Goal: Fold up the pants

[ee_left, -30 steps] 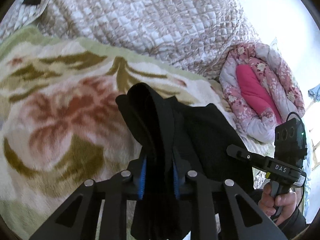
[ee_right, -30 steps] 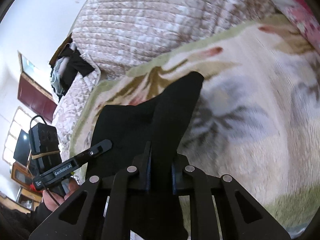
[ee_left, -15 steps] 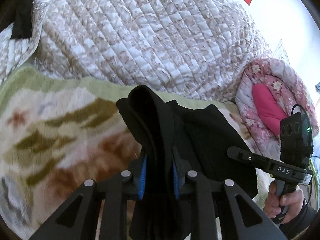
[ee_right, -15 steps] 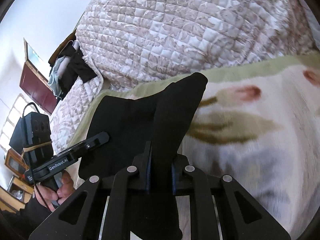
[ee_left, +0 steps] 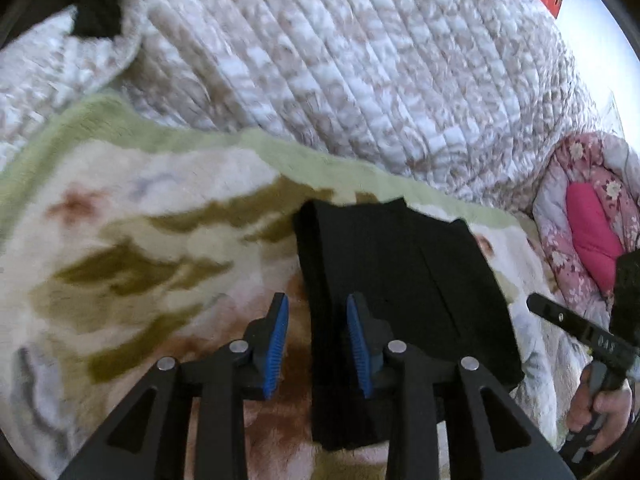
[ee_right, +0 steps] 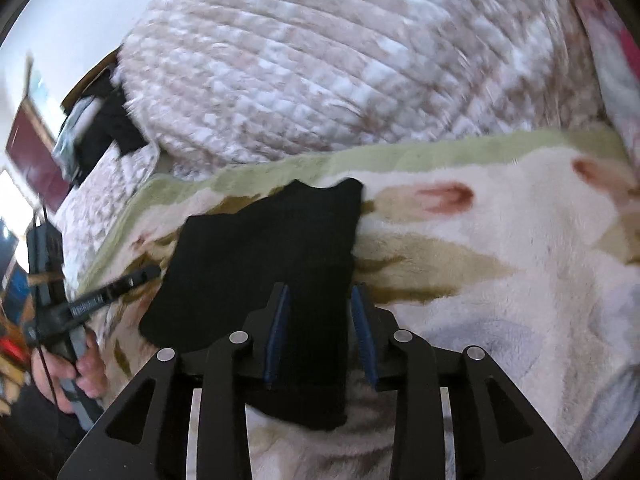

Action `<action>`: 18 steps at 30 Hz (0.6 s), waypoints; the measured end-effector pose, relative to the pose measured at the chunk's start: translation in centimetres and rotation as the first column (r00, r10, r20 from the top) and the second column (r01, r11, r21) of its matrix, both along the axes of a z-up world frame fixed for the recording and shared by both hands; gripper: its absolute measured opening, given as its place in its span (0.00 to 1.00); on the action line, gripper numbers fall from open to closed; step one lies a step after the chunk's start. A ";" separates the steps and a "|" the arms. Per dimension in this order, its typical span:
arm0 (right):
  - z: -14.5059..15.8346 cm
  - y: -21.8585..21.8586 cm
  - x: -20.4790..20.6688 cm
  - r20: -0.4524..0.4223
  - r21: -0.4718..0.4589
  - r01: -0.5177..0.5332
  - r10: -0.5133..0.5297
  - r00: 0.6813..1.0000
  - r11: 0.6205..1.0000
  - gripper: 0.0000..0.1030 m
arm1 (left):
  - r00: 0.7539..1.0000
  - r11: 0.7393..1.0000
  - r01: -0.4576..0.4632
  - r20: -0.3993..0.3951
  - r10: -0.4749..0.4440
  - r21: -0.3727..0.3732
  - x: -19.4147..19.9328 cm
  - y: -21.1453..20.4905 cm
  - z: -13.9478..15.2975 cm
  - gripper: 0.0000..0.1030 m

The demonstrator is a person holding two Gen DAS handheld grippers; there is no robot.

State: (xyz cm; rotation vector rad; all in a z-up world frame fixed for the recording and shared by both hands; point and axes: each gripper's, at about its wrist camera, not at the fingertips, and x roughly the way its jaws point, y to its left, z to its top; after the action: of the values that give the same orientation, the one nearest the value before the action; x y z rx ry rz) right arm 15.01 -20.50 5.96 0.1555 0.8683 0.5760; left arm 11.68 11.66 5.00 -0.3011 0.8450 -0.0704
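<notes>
Black pants (ee_left: pixel 400 292) are seen lying as a flat folded block on the flowered blanket (ee_left: pixel 140 240) of a bed, with their near edge reaching back between both sets of jaws. The left gripper (ee_left: pixel 316 344) is being opened: its blue pads stand apart and the left one is clear of the cloth, so the fabric is no longer pinched, though a strip of it lies between them. The right gripper (ee_right: pixel 320 332) is likewise being opened, with the right-hand edge of the pants (ee_right: pixel 272 264) lying loosely between its spread jaws. A fold is judged to have just been laid down and let go. Whether another fold is wanted cannot be told; some smoothing of the uneven far edge, ahead of the jaws, may be left. A quilted cover (ee_left: pixel 340 60) is heaped beyond the blanket.
</notes>
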 end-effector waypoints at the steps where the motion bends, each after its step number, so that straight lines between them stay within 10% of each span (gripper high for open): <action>1: 0.3 0.6 -0.8 0.025 -0.017 -0.019 0.019 0.999 1.000 0.32 | 1.000 1.000 0.002 0.018 -0.002 -0.001 -0.5 -0.3 0.7 0.31; 10: -4.2 3.7 -4.2 -0.011 -0.171 -0.106 0.106 0.994 0.980 0.31 | 0.991 0.990 0.134 0.002 -0.134 0.052 -4.4 -5.9 -0.9 0.31; 18: -1.7 2.5 -6.1 -0.004 -0.155 -0.073 0.073 0.997 0.985 0.31 | 0.994 0.989 0.106 0.017 -0.109 0.101 -5.8 -6.3 0.4 0.31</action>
State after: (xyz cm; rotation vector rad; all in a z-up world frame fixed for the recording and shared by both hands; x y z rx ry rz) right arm 8.90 -18.05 4.30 -0.0184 0.9168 0.5740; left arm 5.90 5.38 5.44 -0.1605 0.8396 -0.1315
